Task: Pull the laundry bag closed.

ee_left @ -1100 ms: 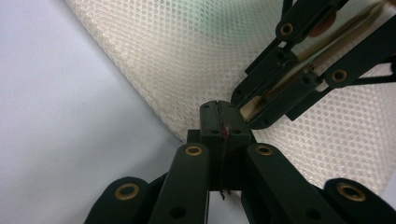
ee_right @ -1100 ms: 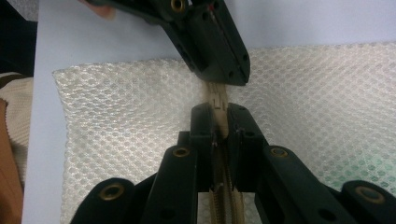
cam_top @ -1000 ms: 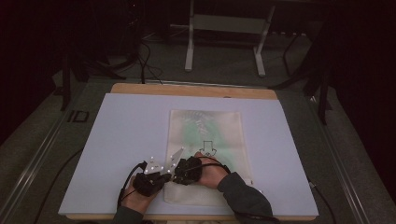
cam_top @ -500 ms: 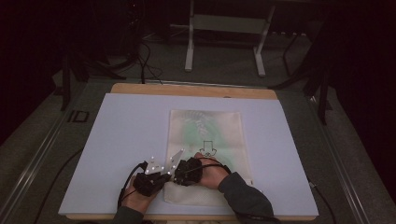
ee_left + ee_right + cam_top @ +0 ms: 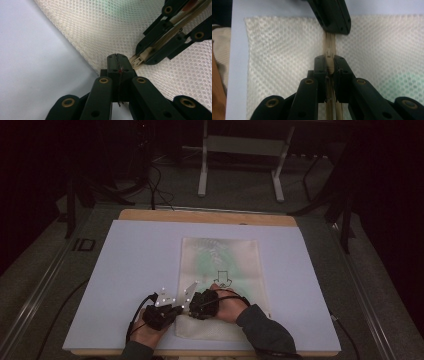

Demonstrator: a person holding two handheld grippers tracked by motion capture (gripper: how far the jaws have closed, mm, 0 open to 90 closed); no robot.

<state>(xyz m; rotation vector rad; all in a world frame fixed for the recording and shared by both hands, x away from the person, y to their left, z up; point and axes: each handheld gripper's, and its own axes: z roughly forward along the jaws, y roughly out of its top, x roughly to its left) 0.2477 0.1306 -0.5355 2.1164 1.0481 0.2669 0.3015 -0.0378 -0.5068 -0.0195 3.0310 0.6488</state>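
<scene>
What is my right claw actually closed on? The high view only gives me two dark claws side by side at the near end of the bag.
Observer: In the right gripper view, the right claw is shut on the beige zipper slider of the mesh bag.
Operator: And the left one?
Observer: The left claw is shut too, with its tips at the bag's edge. I cannot tell whether any mesh is pinched between them.
Operator: How do the two line up?
Observer: They face each other along the zipper, which runs straight from the slider to the left claw.
</scene>
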